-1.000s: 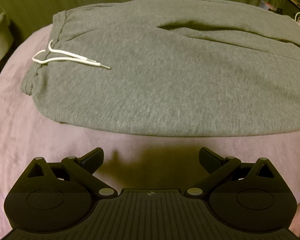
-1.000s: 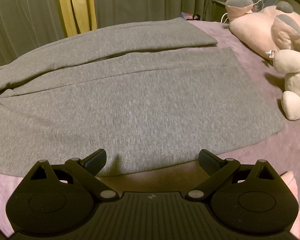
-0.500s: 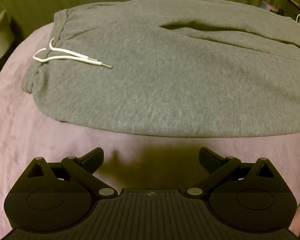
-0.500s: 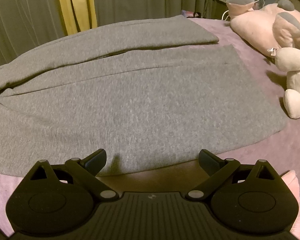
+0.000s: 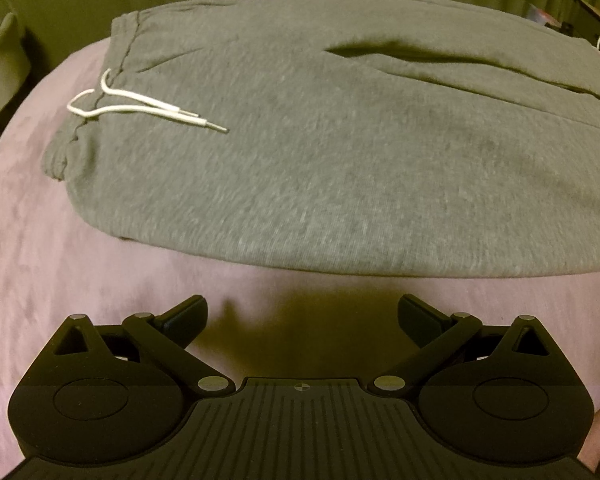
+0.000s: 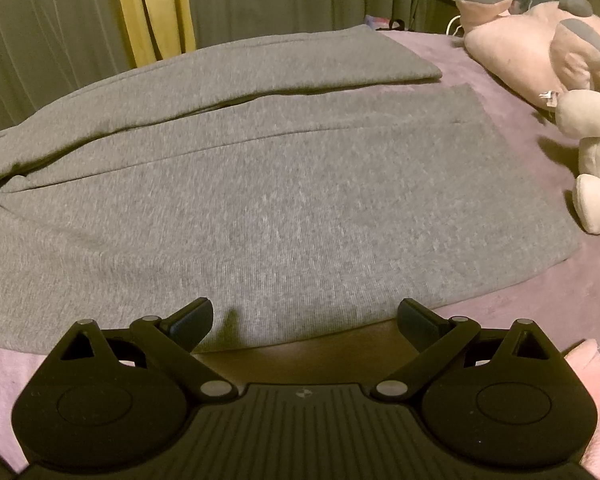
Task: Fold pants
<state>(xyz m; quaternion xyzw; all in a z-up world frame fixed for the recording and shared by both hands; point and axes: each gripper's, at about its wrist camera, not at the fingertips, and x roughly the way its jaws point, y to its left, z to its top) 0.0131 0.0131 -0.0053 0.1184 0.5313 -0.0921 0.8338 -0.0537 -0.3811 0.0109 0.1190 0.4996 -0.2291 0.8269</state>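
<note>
Grey sweatpants (image 5: 320, 168) lay flat on a mauve bedspread (image 5: 40, 272), ahead of both sets of jaws. Fabric was a heathered knit, soft-looking and matte. The gathered waistband sat ahead-left of the left gripper (image 5: 302, 316), with a white drawstring (image 5: 140, 108) looped across it, tips metal-capped. Two legs (image 6: 280, 184) ran out ahead of the right gripper (image 6: 304, 318), the far leg overlapping the near one, hems cut square. Both grippers' jaws stood wide apart, holding nothing. Plush toys (image 6: 540, 52), pink and cream, lay ahead-right of the right jaws.

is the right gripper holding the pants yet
No, the right gripper hangs open over the near edge of the gray pants, with nothing between its fingers.
</note>
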